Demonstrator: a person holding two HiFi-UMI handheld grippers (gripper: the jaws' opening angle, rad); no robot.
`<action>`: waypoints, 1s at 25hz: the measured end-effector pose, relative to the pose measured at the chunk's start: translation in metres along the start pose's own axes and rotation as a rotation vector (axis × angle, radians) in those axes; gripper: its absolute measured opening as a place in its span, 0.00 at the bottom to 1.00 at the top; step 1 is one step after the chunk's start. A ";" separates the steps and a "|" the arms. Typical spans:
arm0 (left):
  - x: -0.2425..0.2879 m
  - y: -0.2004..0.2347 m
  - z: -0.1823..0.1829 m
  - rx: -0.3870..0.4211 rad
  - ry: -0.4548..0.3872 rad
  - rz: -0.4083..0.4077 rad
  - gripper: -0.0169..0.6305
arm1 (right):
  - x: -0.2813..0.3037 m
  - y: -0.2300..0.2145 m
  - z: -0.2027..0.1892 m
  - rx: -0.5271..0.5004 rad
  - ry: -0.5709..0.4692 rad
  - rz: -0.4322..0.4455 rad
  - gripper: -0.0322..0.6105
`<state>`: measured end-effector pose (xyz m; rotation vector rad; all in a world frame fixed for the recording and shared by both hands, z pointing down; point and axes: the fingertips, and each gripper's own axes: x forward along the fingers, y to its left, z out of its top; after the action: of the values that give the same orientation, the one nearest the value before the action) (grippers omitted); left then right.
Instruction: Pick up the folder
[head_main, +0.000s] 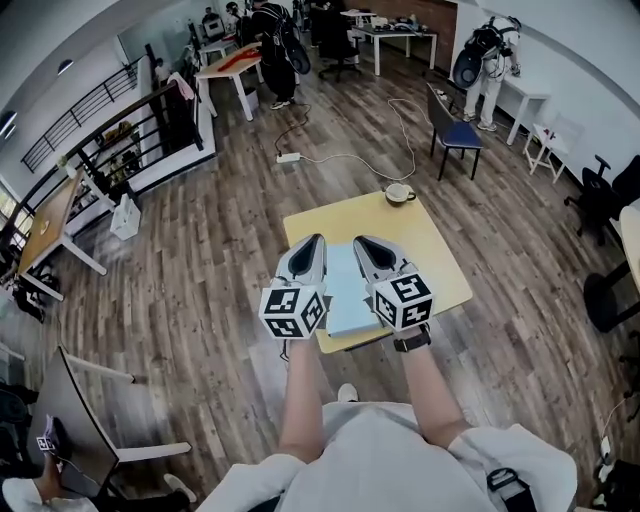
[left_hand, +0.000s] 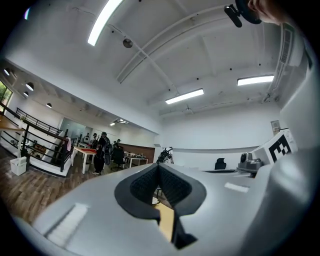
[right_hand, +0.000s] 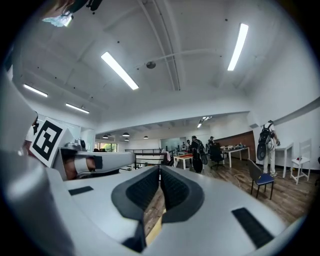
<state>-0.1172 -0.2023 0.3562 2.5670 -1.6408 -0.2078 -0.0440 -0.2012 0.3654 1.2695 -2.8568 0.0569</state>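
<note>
A light blue folder lies flat on the small yellow table, near its front edge. In the head view my left gripper hangs over the folder's left edge and my right gripper over its right edge. Both point level, away from me. The jaws of my left gripper are pressed together with nothing between them, and so are those of my right gripper. The gripper bodies cover the folder's sides. Neither gripper view shows the folder, only a strip of yellow table under the jaws.
A white cup stands at the table's far corner. Beyond it are a blue chair and a power strip with cable on the wooden floor. Desks and people are at the back, and black office chairs at the right.
</note>
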 end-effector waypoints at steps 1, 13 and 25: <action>0.005 0.007 -0.005 -0.008 0.004 -0.003 0.04 | 0.008 -0.002 -0.005 -0.003 0.011 -0.002 0.07; 0.061 0.044 -0.090 -0.161 0.149 -0.031 0.04 | 0.048 -0.056 -0.082 0.040 0.178 -0.060 0.07; 0.107 0.072 -0.197 -0.200 0.396 0.088 0.05 | 0.059 -0.146 -0.182 0.175 0.402 -0.082 0.07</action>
<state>-0.1051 -0.3295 0.5540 2.2066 -1.4944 0.1290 0.0245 -0.3355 0.5525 1.2323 -2.4964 0.5094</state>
